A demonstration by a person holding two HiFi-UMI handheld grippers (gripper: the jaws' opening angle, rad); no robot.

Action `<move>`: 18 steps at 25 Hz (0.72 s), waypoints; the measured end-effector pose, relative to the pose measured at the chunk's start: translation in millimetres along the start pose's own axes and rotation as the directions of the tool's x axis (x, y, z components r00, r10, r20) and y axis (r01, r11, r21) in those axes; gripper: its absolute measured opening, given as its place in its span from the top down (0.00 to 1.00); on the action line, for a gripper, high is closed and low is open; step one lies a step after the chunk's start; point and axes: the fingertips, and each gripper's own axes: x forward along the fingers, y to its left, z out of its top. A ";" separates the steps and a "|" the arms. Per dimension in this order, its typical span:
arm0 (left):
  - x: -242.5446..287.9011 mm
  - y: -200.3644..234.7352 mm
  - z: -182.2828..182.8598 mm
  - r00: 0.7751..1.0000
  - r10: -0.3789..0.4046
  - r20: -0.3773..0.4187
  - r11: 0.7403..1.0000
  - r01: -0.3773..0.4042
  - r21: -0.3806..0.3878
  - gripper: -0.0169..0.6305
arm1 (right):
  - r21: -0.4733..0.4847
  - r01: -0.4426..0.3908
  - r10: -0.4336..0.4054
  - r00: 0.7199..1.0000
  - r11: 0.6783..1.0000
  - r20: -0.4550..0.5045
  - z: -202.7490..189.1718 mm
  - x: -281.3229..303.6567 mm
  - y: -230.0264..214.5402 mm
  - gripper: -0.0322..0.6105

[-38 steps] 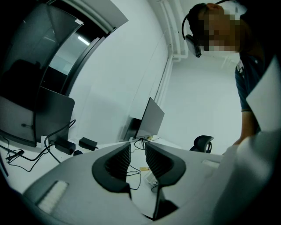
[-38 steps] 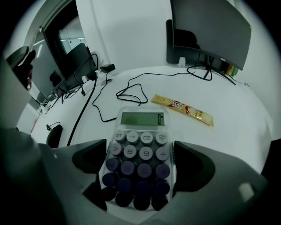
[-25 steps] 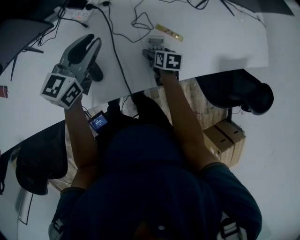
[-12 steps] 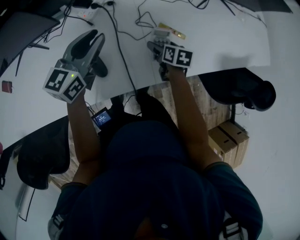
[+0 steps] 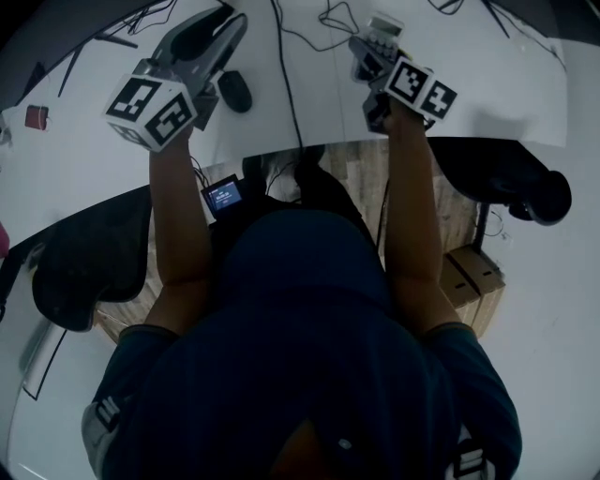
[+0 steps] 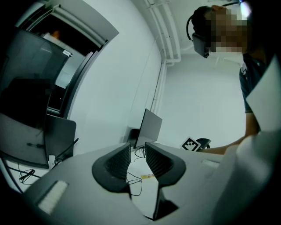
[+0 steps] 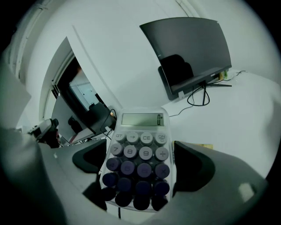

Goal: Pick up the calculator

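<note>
The left gripper (image 5: 221, 21) is over the white table (image 5: 84, 159) near a mouse (image 5: 234, 91), and in its own view its jaws (image 6: 137, 149) stand a narrow slit apart with nothing between them. Further right, the right gripper (image 5: 373, 49) is clamped on the calculator (image 5: 382, 36). In the right gripper view the jaws (image 7: 140, 163) press the sides of the calculator (image 7: 140, 132) at its key end, and its display end points toward a monitor (image 7: 193, 52).

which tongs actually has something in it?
The right tongs, shut on the white calculator with round grey and purple keys. On the left tongs the jaws stand narrowly apart, nothing between.
</note>
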 end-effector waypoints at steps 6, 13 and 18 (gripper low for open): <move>-16.5 0.5 10.7 1.000 0.003 0.014 1.000 -0.003 0.005 0.82 | -0.004 -0.046 0.046 0.995 0.999 0.090 31.0 -25.6 30.4 0.19; -29.9 -2.8 26.2 0.999 -0.006 0.038 1.000 0.005 0.020 0.82 | -0.021 -0.091 0.094 0.979 0.996 0.180 63.4 -56.7 62.8 0.19; -36.9 -5.0 36.2 0.999 -0.017 0.052 0.999 0.015 0.031 0.82 | -0.041 -0.114 0.120 0.964 0.993 0.237 84.3 -79.4 83.5 0.19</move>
